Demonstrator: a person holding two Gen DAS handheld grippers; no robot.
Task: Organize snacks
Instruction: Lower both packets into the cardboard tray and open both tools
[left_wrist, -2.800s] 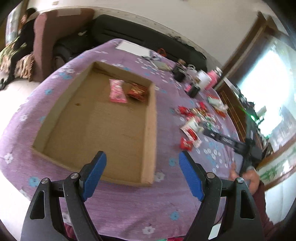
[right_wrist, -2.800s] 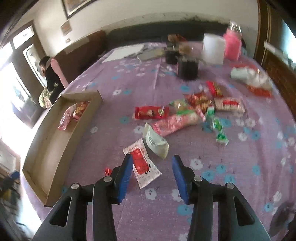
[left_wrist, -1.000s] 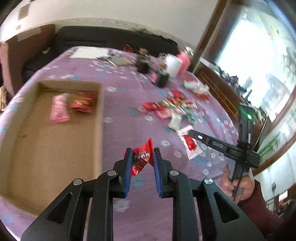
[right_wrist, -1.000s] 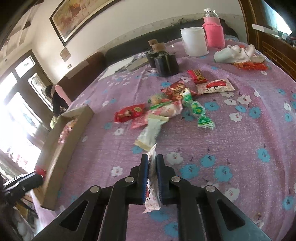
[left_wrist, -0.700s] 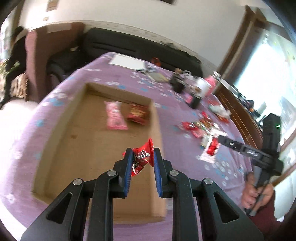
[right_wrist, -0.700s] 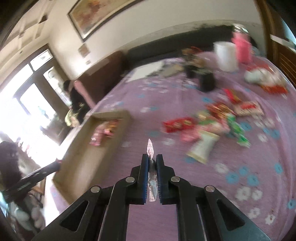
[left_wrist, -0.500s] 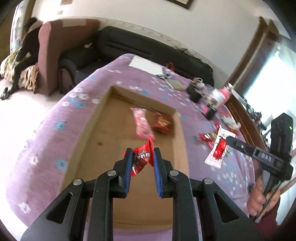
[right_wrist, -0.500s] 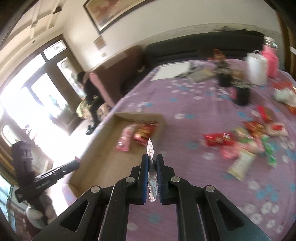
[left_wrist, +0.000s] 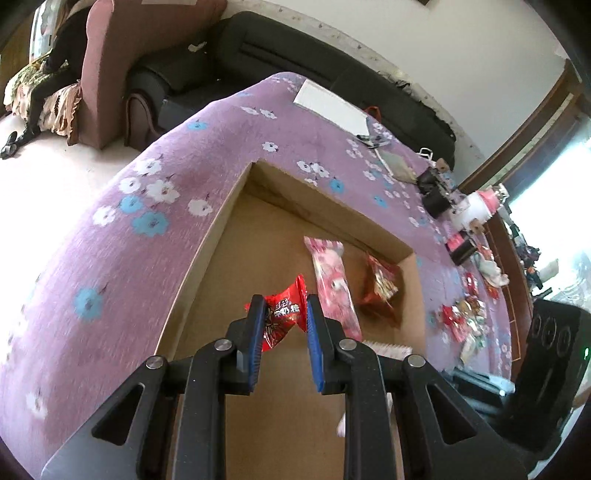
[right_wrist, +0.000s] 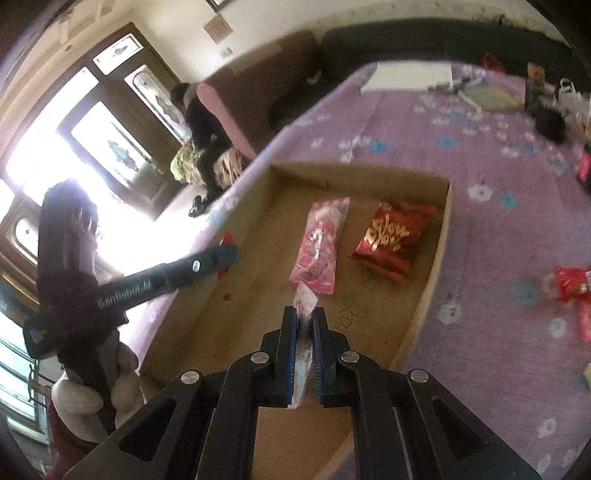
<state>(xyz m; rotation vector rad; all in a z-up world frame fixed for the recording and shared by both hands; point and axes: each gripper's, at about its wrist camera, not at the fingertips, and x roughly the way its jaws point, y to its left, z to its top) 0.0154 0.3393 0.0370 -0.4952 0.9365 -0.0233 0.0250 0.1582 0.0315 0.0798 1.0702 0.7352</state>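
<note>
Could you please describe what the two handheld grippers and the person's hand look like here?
Both the left gripper and the right gripper have glossy black angular frames with triangular cut-outs, silver pivot bolts and blue ribbed pads. The right view shows white lettering along the left unit's black finger, a bare hand and a maroon sleeve.

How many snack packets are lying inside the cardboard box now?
2: a pink packet and a red packet, side by side near the box's far end. The grippers' two held packets are not counted.
</note>
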